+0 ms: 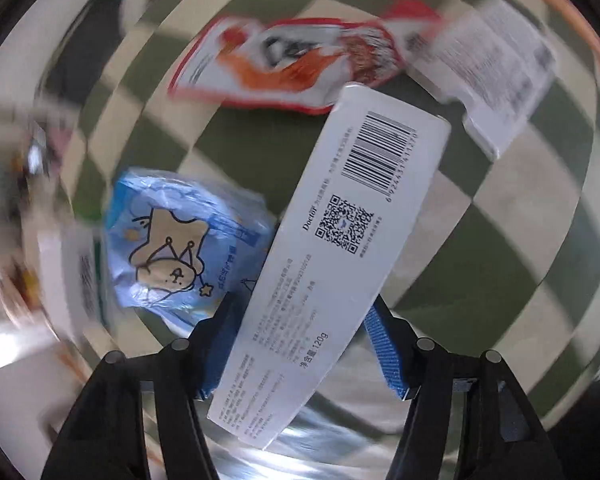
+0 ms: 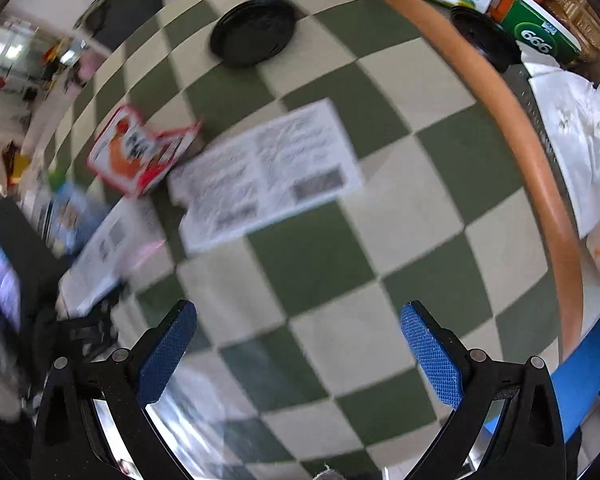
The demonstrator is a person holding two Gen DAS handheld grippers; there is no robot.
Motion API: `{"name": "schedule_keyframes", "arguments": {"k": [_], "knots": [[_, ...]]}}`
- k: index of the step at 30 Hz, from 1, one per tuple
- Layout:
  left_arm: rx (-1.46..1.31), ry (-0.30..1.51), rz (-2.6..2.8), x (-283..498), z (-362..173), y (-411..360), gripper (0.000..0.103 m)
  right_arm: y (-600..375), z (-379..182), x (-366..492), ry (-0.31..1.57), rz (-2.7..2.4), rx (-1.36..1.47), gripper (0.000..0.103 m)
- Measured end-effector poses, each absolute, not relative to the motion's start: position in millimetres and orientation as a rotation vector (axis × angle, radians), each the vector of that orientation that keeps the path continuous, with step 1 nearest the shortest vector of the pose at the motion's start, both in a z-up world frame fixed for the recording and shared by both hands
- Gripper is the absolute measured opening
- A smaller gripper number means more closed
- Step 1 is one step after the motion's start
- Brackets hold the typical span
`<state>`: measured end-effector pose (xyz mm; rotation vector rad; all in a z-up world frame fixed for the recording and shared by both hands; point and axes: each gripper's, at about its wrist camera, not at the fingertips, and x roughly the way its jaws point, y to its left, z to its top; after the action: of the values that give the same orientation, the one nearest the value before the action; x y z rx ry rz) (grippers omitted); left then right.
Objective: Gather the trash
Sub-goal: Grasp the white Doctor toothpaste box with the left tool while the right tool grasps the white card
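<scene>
My left gripper [image 1: 300, 312] holds a long white box [image 1: 340, 248] between its blue pads, tilted above the green-and-cream checkered cloth [image 1: 480, 240]. A blue wrapper [image 1: 172, 240] lies just beside it, and a red-and-orange packet [image 1: 284, 68] lies farther off. My right gripper [image 2: 298, 320] is wide apart — nothing in it — over bare squares, near a white printed sheet [image 2: 268, 172].

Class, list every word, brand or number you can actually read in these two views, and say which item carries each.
"Doctor": long white box, beside its QR code.
"120g": same box, near the left gripper, which grips it.
"999": green box beyond the orange rim.
Unreadable: barcode digits and small print on the white box; red-and-orange packet; blue cartoon packet; white printed sheet.
</scene>
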<state>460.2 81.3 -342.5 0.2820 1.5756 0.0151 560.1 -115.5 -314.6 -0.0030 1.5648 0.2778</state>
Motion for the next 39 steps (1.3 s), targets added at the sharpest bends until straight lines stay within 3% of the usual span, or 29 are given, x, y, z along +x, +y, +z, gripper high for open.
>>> {"name": "schedule_keyframes", "arguments": {"k": [7,11,16,23,28,33,34,39], "knots": [[-0.327,1.590,0.374,407.8,-334.1,117.6,0.059,-100.7,-326.4,606.9,1.537,0.287,0.006,0.103],[-0.554,1.573,0.525,378.5,-341.5,125.3,0.058,-43.5,-335.6,599.7,1.536,0.470,-0.453,0.103],[-0.563,1.545,0.566,371.8,-341.6,116.6,0.058,13.0,-356.4,567.5,1.400,0.602,-1.054,0.103],[-0.562,1.514,0.585,378.3,-334.3,118.7,0.058,46.2,-391.2,553.8,1.276,0.702,-1.488,0.103],[-0.559,1.506,0.581,391.7,-336.7,122.6,0.058,49.9,-398.3,576.8,1.432,0.772,-1.432,0.103],[-0.561,1.504,0.573,394.4,-345.7,125.2,0.058,38.3,-389.8,615.9,1.598,0.733,-1.134,0.102],[-0.561,1.505,0.571,391.9,-345.0,125.2,0.058,35.7,-386.3,619.9,1.634,0.726,-1.057,0.092],[-0.572,1.521,0.529,384.2,-347.1,123.0,0.060,11.0,-385.3,630.4,1.944,0.676,-0.575,0.092]]}}
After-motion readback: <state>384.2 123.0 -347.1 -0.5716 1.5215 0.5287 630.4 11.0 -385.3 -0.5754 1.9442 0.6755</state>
